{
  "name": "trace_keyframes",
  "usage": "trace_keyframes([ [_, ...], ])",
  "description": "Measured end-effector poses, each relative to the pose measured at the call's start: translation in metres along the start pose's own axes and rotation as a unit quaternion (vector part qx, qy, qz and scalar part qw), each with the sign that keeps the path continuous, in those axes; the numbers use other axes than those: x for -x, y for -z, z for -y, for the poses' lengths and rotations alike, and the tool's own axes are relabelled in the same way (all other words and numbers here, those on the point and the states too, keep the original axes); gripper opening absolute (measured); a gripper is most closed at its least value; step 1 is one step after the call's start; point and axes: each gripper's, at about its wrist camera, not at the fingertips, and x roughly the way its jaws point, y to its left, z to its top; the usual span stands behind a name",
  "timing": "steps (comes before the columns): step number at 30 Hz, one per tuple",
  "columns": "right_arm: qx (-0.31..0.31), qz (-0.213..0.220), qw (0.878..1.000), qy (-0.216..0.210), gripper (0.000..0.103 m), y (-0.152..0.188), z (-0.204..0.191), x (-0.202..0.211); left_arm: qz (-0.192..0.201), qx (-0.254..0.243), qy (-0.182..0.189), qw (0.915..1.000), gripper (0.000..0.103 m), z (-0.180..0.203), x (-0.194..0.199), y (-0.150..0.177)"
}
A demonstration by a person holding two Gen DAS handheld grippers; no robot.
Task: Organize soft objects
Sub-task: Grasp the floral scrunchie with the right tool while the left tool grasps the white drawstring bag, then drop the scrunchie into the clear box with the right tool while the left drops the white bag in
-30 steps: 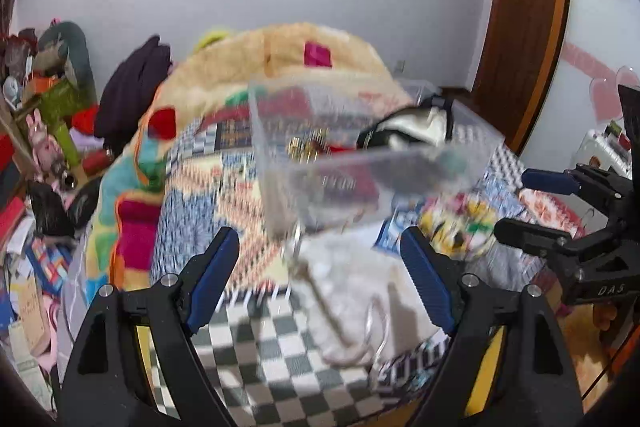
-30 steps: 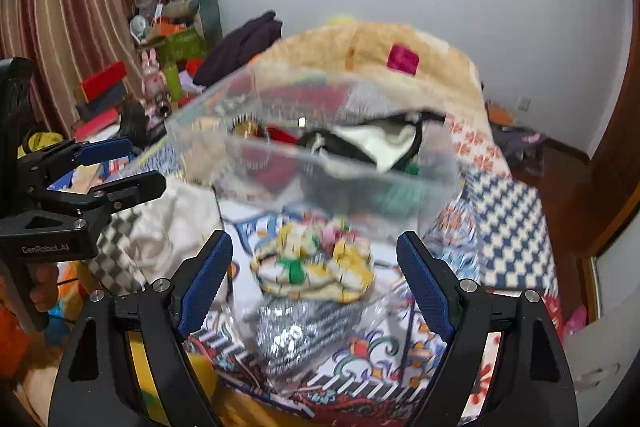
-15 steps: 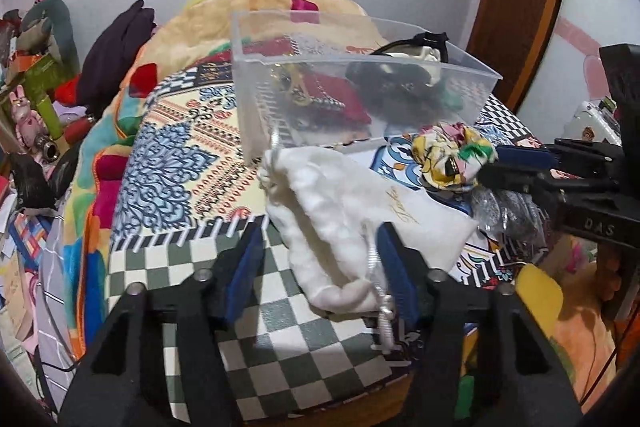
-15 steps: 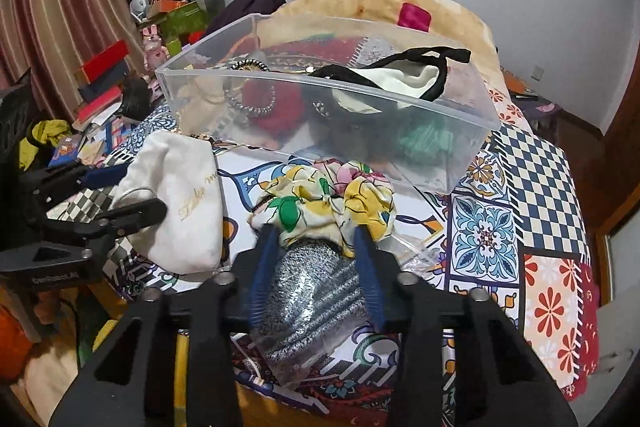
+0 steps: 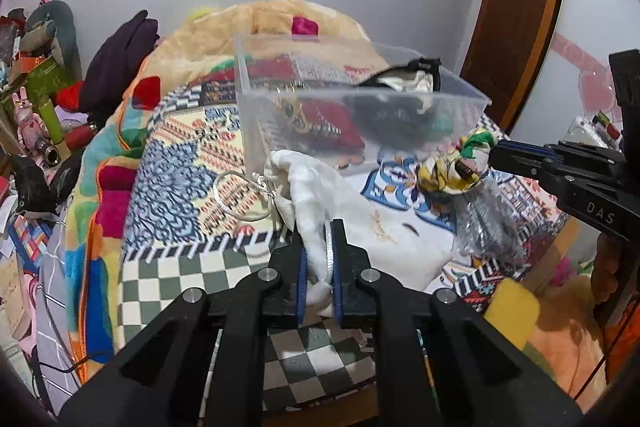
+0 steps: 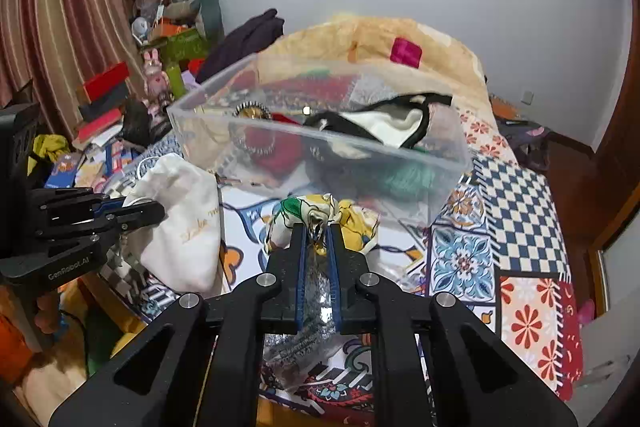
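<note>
The left gripper (image 5: 319, 269) is clamped on the near edge of the white drawstring pouch (image 5: 372, 227), cloth and silver cord pinched between the blue pads. The right gripper (image 6: 318, 251) is closed too, on a fold of the floral scrunchie (image 6: 352, 219) together with the crinkly silver packet (image 6: 308, 307) beneath it. Both items are lying on the patterned bedspread (image 5: 180, 163), just in front of the clear plastic bin (image 6: 400, 163), which already holds red, black and green soft things.

For a clean lift, each piece is best raised straight up until it hangs free, then carried over the near rim and let go low inside. The pouch cord's loop (image 5: 240, 195) should be watched so it is not snagged on the bin corner. Whether the packet is truly gripped or merely trapped cannot be judged. The bin's contents are blurred through the plastic, and its floor is hidden.
</note>
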Motion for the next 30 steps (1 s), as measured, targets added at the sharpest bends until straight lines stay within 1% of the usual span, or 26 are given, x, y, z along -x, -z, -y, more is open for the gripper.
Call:
trace_keyframes([
  [8, -0.010, 0.032, 0.999, 0.004, 0.008, -0.012, 0.005, 0.018, 0.048, -0.001, -0.002, 0.9988, 0.009, 0.001, 0.029, -0.021],
  [10, -0.008, 0.026, 1.000, -0.006, 0.008, -0.013, 0.005, 0.016, 0.059, 0.000, -0.003, 0.9982, 0.009, 0.001, 0.036, -0.026],
  [12, -0.009, 0.010, 1.000, -0.012, 0.009, -0.013, 0.004, 0.009, 0.068, 0.002, -0.003, 0.9977, 0.009, 0.000, 0.040, -0.030],
  [13, -0.009, -0.001, 1.000, -0.013, 0.017, -0.012, 0.003, 0.004, 0.070, 0.003, -0.001, 0.9976, 0.009, 0.000, 0.041, -0.031],
  [14, -0.008, -0.010, 1.000, -0.015, 0.031, -0.010, 0.002, 0.000, 0.070, 0.005, 0.001, 0.9975, 0.009, -0.001, 0.041, -0.032],
  [15, -0.007, -0.015, 1.000, -0.016, 0.039, -0.009, 0.001, -0.005, 0.071, 0.006, 0.002, 0.9975, 0.009, -0.001, 0.041, -0.033],
  [16, -0.005, -0.017, 1.000, -0.013, 0.050, -0.007, 0.000, -0.008, 0.071, 0.006, 0.001, 0.9974, 0.009, -0.002, 0.041, -0.033],
  [17, -0.001, -0.021, 1.000, -0.008, 0.052, -0.005, -0.001, -0.012, 0.071, 0.005, 0.000, 0.9974, 0.009, -0.001, 0.040, -0.033],
  [22, -0.002, -0.051, 0.999, 0.001, 0.052, 0.001, 0.002, -0.034, 0.067, 0.006, 0.002, 0.9977, 0.009, 0.000, 0.036, -0.031],
  [23, -0.003, -0.056, 0.998, 0.001, 0.047, 0.002, 0.003, -0.036, 0.067, 0.006, 0.002, 0.9978, 0.009, -0.001, 0.035, -0.030],
  [24, -0.005, -0.057, 0.998, -0.001, 0.040, 0.003, 0.005, -0.039, 0.066, 0.007, 0.002, 0.9978, 0.009, -0.001, 0.035, -0.030],
  [25, -0.004, -0.060, 0.998, -0.004, 0.028, 0.004, 0.005, -0.040, 0.067, 0.007, 0.002, 0.9978, 0.009, -0.001, 0.035, -0.030],
  [27, -0.006, -0.055, 0.998, -0.004, 0.020, 0.004, 0.007, -0.038, 0.066, 0.009, 0.002, 0.9977, 0.009, -0.002, 0.034, -0.029],
  [28, -0.006, -0.051, 0.999, -0.002, 0.014, 0.004, 0.007, -0.036, 0.066, 0.010, 0.002, 0.9978, 0.009, -0.001, 0.035, -0.029],
  [30, -0.009, -0.046, 0.999, -0.002, 0.012, 0.004, 0.009, -0.033, 0.067, 0.010, 0.000, 0.9977, 0.009, -0.002, 0.035, -0.029],
])
